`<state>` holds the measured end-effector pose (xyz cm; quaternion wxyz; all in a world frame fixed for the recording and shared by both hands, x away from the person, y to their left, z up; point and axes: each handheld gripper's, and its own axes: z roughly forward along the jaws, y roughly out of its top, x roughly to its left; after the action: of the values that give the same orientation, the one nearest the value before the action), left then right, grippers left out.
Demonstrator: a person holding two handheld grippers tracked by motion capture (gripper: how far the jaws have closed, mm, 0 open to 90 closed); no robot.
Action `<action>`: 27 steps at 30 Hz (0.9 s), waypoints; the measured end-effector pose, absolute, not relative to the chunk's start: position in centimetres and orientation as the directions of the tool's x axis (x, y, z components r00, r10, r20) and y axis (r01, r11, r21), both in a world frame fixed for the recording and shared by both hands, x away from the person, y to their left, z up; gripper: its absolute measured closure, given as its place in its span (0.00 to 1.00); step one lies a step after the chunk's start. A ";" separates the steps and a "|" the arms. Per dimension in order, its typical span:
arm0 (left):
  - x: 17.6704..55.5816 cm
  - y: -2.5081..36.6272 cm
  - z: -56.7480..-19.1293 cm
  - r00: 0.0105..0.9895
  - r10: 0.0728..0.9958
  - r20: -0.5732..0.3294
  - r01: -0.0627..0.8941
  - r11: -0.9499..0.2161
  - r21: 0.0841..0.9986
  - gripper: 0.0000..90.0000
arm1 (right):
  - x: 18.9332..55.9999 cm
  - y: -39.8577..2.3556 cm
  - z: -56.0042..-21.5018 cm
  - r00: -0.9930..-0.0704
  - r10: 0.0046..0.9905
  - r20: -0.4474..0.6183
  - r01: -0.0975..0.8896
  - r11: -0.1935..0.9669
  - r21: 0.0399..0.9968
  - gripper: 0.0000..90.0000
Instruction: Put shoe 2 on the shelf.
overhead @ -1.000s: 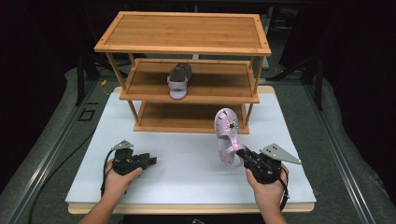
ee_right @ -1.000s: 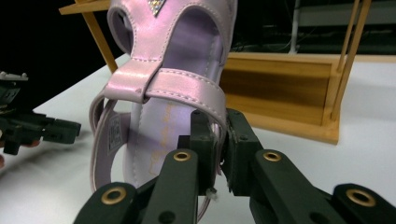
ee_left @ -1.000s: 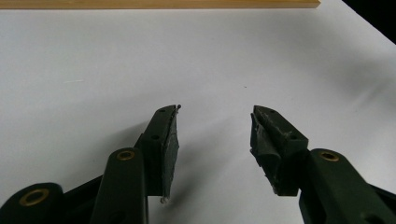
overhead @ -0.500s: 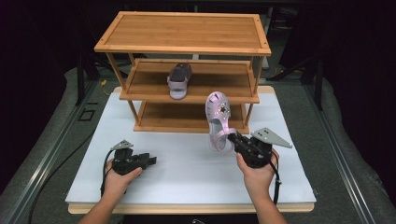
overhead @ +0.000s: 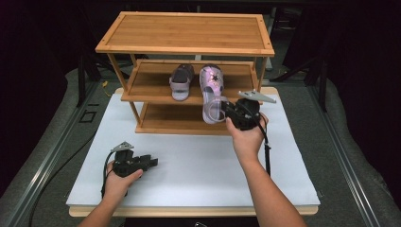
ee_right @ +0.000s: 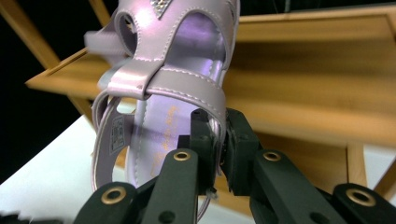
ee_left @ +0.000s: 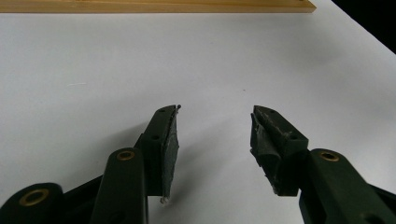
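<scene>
One glossy lilac sandal (overhead: 211, 92), straps stitched, star-studded

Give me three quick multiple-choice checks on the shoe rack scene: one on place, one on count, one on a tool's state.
1. Where does the grey sandal sit?
A. on the rack's top shelf
B. on the rack's middle shelf
C. on the white board

2. How many shelves does the wooden rack have?
A. two
B. three
C. four

3. What state is the right tool in?
A. open and empty
B. shut on nothing
C. shut on the lilac sandal

Answers:
1. B, the high view shows it on the middle shelf, under the bare top one.
2. B, a top, a middle and a bottom shelf show there.
3. C, the right gripper view shows its pads pinching the sandal's heel strap.
</scene>
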<state>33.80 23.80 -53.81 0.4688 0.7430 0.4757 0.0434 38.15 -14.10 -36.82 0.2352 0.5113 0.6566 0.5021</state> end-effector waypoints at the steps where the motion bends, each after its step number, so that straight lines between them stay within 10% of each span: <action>1: 33.8 24.0 -53.8 0.546 0.747 -0.380 0.664 -0.109 0.740 0.57 | 39.3 -13.5 -36.1 -0.350 0.918 0.188 0.444 -0.014 0.896 0.92; 27: 34.2 24.8 -53.9 0.531 0.744 -0.406 0.675 -0.082 0.733 0.57 | 47.2 -8.6 -33.9 -0.161 0.982 0.096 0.558 0.010 0.830 0.92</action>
<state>34.17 24.77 -53.89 0.4752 0.7345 0.4831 0.0361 47.25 -8.59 -33.92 0.2738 0.5871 0.6557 0.3878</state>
